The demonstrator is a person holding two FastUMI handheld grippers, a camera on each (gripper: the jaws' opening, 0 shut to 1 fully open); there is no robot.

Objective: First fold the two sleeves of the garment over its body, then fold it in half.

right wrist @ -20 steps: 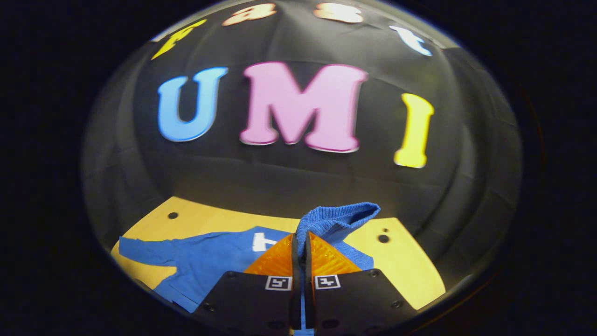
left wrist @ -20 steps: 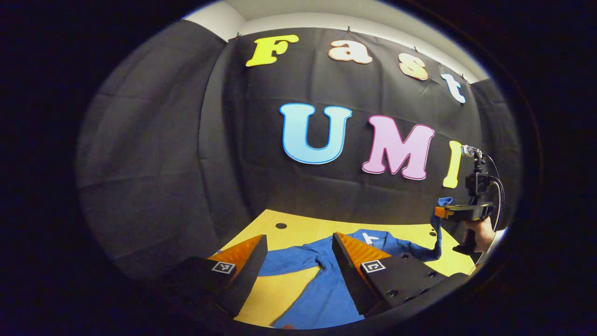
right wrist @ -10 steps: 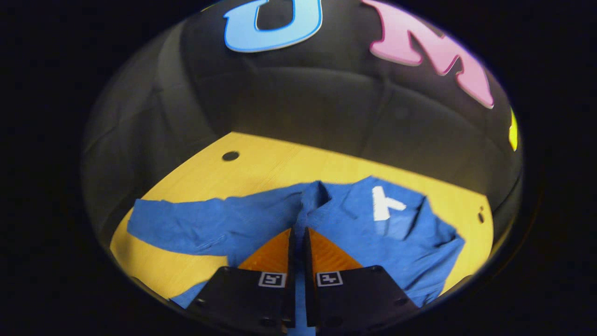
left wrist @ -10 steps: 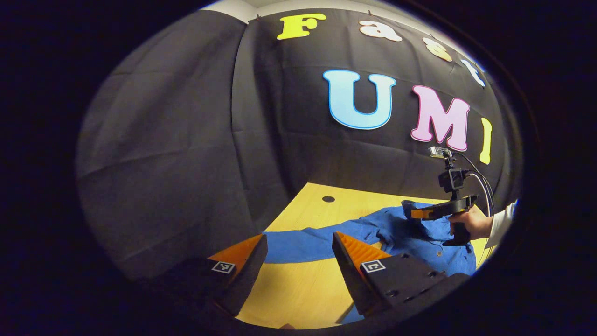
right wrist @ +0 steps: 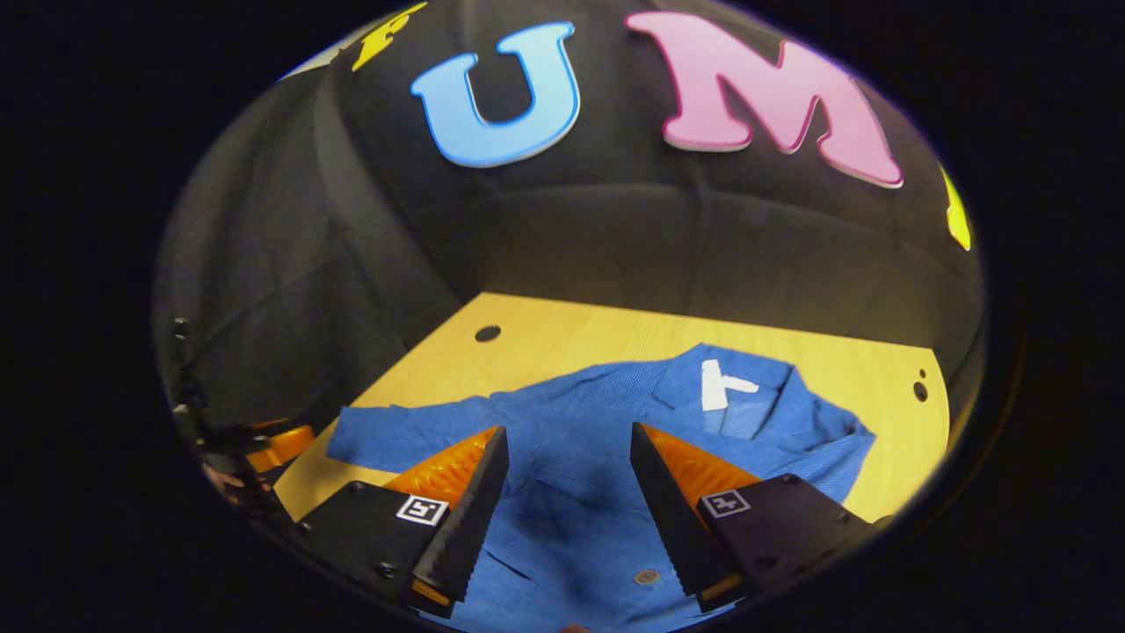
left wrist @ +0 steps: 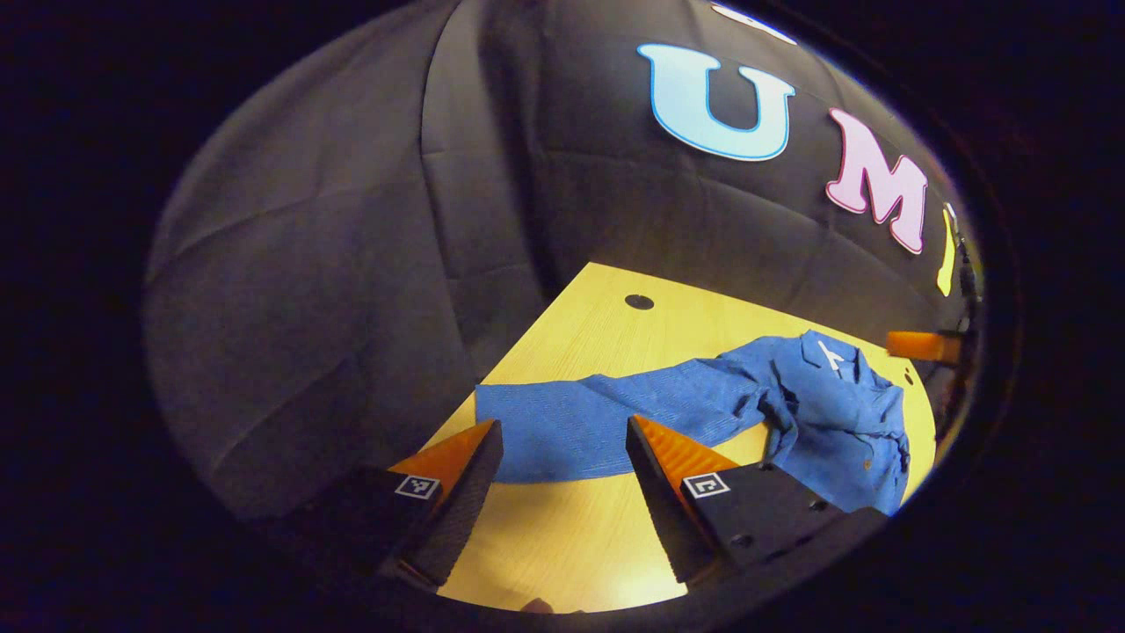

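One blue knitted garment (right wrist: 606, 440) with a white tag at its collar lies on the yellow wooden tabletop (right wrist: 562, 338), with the black cloth wall (right wrist: 615, 237) rising close behind. In the right gripper view one sleeve (right wrist: 395, 431) stretches flat to the left across the bare wood, while the other side of the garment is bunched over the body; one small button (right wrist: 647, 577) shows low on the front. Dark round holes (right wrist: 487, 333) mark the board near its far edge, one at the left and a small pair at the right.

The right hand-held gripper (right wrist: 567, 448) hovers above the garment's body with its two fingers spread apart and nothing between them. The left hand-held gripper (left wrist: 562, 444), in the left gripper view, is likewise spread wide and empty, poised over the end of the outstretched sleeve (left wrist: 606, 418), whether touching it cannot be told. From there the garment (left wrist: 826, 413) lies heaped to the right, beyond the sleeve.
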